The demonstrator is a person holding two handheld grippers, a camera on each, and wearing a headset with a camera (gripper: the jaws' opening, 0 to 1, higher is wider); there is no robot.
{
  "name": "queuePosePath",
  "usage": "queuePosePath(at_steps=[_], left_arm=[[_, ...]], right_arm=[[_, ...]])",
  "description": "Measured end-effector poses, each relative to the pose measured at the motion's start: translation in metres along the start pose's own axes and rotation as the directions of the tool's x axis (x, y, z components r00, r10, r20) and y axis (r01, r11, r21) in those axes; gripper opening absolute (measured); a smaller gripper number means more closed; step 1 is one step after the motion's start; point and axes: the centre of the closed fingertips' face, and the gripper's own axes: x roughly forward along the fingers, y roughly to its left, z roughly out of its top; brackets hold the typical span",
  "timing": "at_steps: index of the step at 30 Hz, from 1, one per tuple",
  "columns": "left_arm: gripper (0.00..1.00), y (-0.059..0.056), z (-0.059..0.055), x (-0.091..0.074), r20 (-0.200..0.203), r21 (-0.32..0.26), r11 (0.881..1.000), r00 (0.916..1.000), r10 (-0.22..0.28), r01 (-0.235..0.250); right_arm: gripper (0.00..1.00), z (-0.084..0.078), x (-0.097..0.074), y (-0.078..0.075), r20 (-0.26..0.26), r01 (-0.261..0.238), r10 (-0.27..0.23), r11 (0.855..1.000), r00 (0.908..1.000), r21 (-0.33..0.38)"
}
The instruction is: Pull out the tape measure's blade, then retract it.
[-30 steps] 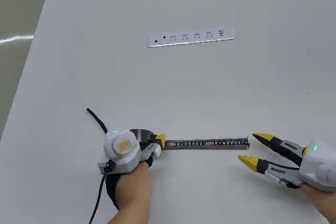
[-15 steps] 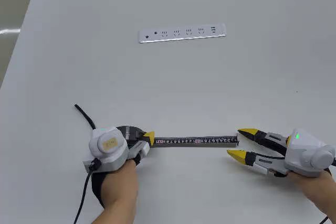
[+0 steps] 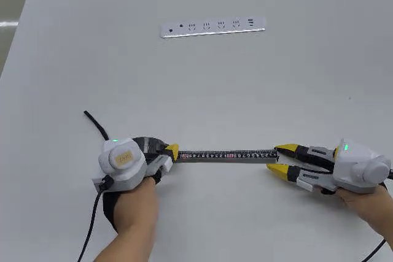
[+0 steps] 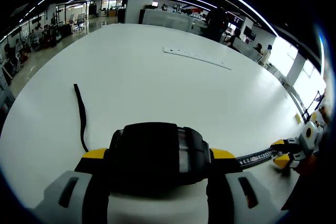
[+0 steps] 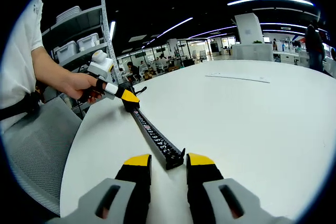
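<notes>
While the left gripper stays clamped on the black tape measure at the near-left part of the bench, the right gripper has come in from the right. A second ago its yellow tips stood just clear of the end of the blade; half a second ago they had reached it. Now they sit on either side of that end, with a narrower gap between them. The jaws are not closed: in the right gripper view a tip lies on each side of the blade's end with a small space showing, and I cannot tell whether either touches it. The blade is drawn out as before, lying flat on the bench and running straight from the case toward the right gripper. It is black with small white ticks and numerals; in the right gripper view a run of digits from 2 to 6 reads near its end, while in the head view the print is too small to read. A white power strip lies toward the far edge of the bench, with no lettering legible. A thin black strap trails from the case toward the left edge.
</notes>
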Motion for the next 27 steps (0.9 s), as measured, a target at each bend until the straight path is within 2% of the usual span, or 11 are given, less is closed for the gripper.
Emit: queuePosePath(at_steps=[8, 16, 20, 22, 27], left_arm=[[0.73, 0.0001, 0.0004, 0.0004, -0.001, 0.002, 1.000, 1.0000, -0.001, 0.001], [0.74, -0.0007, 0.0006, 0.0002, 0.000, 0.003, 1.000, 1.0000, -0.002, 0.002], [0.74, -0.0008, 0.0004, 0.0003, -0.001, 0.003, 1.000, 1.0000, -0.002, 0.002], [0.74, -0.0007, 0.0004, 0.0003, 0.001, 0.003, 1.000, 1.0000, -0.002, 0.002], [0.74, -0.0010, 0.0001, 0.0000, 0.002, 0.004, 1.000, 1.0000, -0.003, 0.003]], right_arm=[[0.17, 0.0015, 0.0006, 0.0027, -0.025, -0.031, 0.030, 0.999, 0.9992, -0.028], [0.15, 0.0041, 0.0007, 0.0034, -0.038, -0.102, 0.102, 0.995, 0.9941, -0.009], [0.18, 0.0058, 0.0009, 0.0073, -0.038, -0.138, 0.139, 0.990, 0.9896, 0.020], [0.18, 0.0056, 0.0009, 0.0066, -0.042, -0.140, 0.140, 0.990, 0.9893, 0.012], [0.15, 0.0049, 0.0003, 0.0034, -0.040, -0.152, 0.153, 0.987, 0.9874, 0.044]])
